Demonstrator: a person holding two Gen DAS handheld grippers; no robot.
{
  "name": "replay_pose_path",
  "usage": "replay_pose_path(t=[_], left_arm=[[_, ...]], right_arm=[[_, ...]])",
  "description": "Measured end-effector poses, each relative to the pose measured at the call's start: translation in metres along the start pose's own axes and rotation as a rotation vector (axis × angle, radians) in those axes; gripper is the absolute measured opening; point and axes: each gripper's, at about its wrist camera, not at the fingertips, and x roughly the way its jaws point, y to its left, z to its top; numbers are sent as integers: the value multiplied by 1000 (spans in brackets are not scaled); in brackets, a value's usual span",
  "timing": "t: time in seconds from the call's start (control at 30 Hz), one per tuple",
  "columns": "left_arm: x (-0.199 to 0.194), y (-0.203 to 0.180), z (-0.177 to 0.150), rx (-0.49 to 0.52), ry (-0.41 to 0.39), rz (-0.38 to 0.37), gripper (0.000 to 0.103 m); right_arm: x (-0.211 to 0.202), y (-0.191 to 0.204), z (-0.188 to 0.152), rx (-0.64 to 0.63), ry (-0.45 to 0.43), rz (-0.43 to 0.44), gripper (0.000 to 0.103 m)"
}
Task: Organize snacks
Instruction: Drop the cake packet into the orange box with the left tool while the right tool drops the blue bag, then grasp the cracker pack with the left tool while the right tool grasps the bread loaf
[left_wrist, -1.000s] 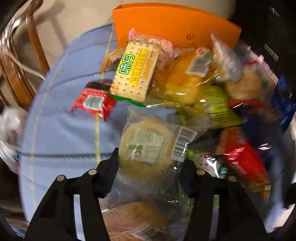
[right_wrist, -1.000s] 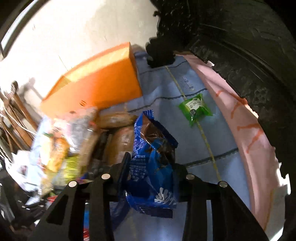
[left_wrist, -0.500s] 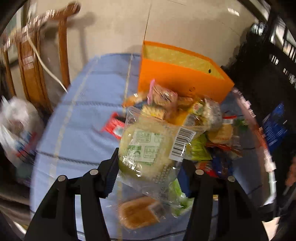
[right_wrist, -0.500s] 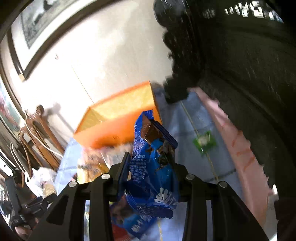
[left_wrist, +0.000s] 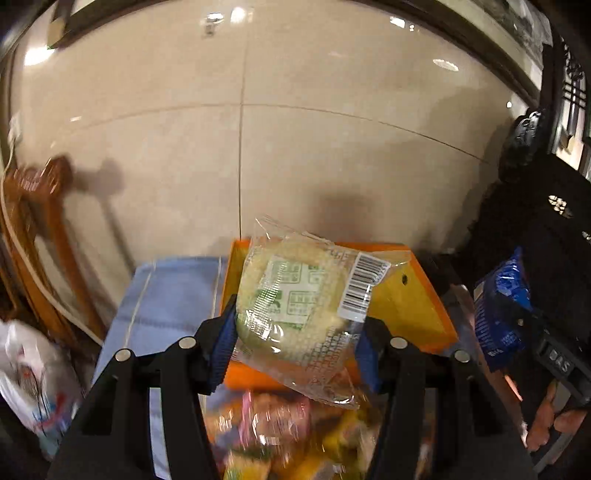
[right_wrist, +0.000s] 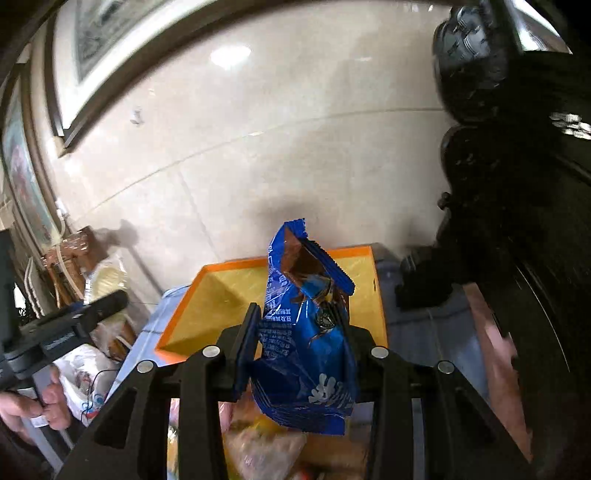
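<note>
One clear-wrapped round cake (left_wrist: 295, 306) was held between the closed jaws of the left gripper (left_wrist: 295, 347), and one blue snack packet (right_wrist: 306, 332) was pinched the same way by the right gripper (right_wrist: 299, 350). Both were raised above the snack pile (left_wrist: 288, 435) at the near edge, in front of the single orange box (right_wrist: 207, 295) at the far side of the blue-clothed worktop (left_wrist: 170, 295), presumably for dropping into it. The pile was too blurred to be counted.
</note>
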Motion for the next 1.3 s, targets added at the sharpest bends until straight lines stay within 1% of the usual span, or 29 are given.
replay_pose_path(t=[0.07,0.13,0.2,0.23,0.27,0.3,0.33,0.37,0.4,0.43,0.47,0.5,0.53,0.6,0.63,0.67,0.73,0.8,0.83,0.87,0.9,0.97,1.0,1.07,1.13,1.17,1.23,1.3], left_arm=[[14,-2,12,25,6,14,54],[26,-3,22,48,2,29,55],[37,-6,28,61,-3,38,56],[43,-7,30,64,-10,49,61],[46,-5,32,63,-28,71,93],[48,-5,30,68,-44,86,97],[50,-6,28,76,-47,93,99],[49,-5,21,99,-43,94,99],[46,-3,11,126,-32,89,99],[43,-1,4,136,-28,91,99],[38,2,-11,151,-20,101,99],[35,3,-19,160,-13,102,99],[32,7,-33,175,4,103,99],[26,13,-54,181,37,121,99],[22,16,-67,182,51,118,99],[15,21,-85,173,67,128,99],[8,31,-114,148,90,124,99],[9,40,-148,121,139,108,99],[9,41,-165,115,167,108,99],[11,43,-177,112,179,110,99],[13,46,-188,110,189,109,99],[24,49,-205,120,241,138,99],[29,50,-210,126,261,136,99],[36,51,-218,129,290,124,99],[44,50,-223,122,312,116,99],[50,49,-226,121,321,120,99],[59,48,-232,123,350,135,99],[62,54,-235,77,359,120,99]], right_arm=[[23,-4,16,-15,19,-18,39],[40,-2,29,-57,19,-52,39],[58,2,45,-102,14,-47,39],[63,3,50,-108,14,-35,48],[70,4,57,-105,21,-7,67],[75,4,63,-98,33,-8,100],[77,3,64,-95,32,-36,99],[72,4,62,-112,27,-64,99],[65,4,56,-130,20,-69,99],[56,3,49,-144,12,-79,99],[44,2,35,-157,6,-92,99],[34,0,22,-166,12,-101,99],[27,-3,11,-170,21,-117,99],[10,-8,-18,-164,51,-153,99],[3,-11,-31,-148,65,-167,99],[-6,-16,-49,-108,81,-172,99],[-16,-26,-82,-23,125,-161,99],[-14,-33,-111,35,193,-171,99],[-11,-35,-126,46,223,-192,99],[-5,-35,-138,43,255,-223,99],[-1,-34,-149,33,284,-237,99],[10,-30,-165,6,318,-253,99],[15,-27,-170,-20,321,-274,99],[20,-26,-175,-46,294,-298,99],[24,-33,-183,-10,292,-282,99],[27,-38,-186,26,298,-262,99],[30,-41,-189,57,292,-239,99],[31,-43,-194,82,285,-217,99]])
